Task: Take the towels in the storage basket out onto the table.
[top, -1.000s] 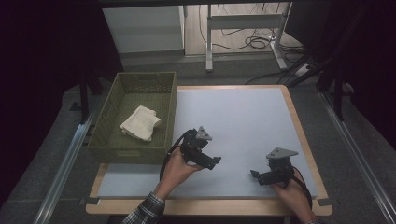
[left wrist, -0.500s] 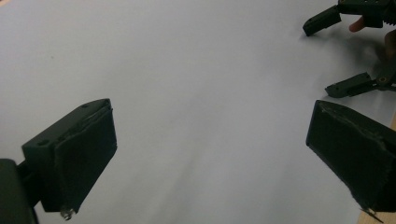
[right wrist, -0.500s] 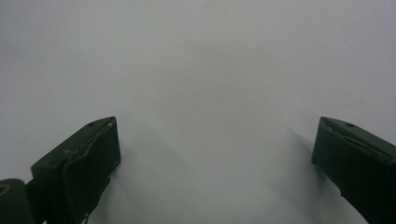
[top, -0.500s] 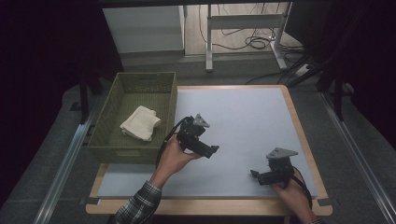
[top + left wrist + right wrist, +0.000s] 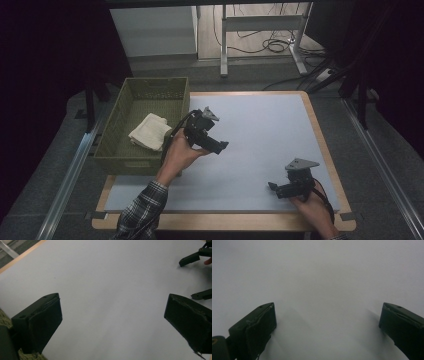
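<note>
Lower left of the high view, a plaid sleeve (image 5: 142, 210) in dark and light checks covers the forearm. Both grippers are black: the left gripper (image 5: 220, 146) trails a black cable, the right gripper (image 5: 272, 187) carries a grey three-cornered plate on top. Close up, the blocky jaw pads look scuffed at the edges.

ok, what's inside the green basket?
A folded cream cloth lies on the floor of the green basket, toward its near right side. The rest of the floor looks bare. Whatever is beneath the cloth is covered.
</note>
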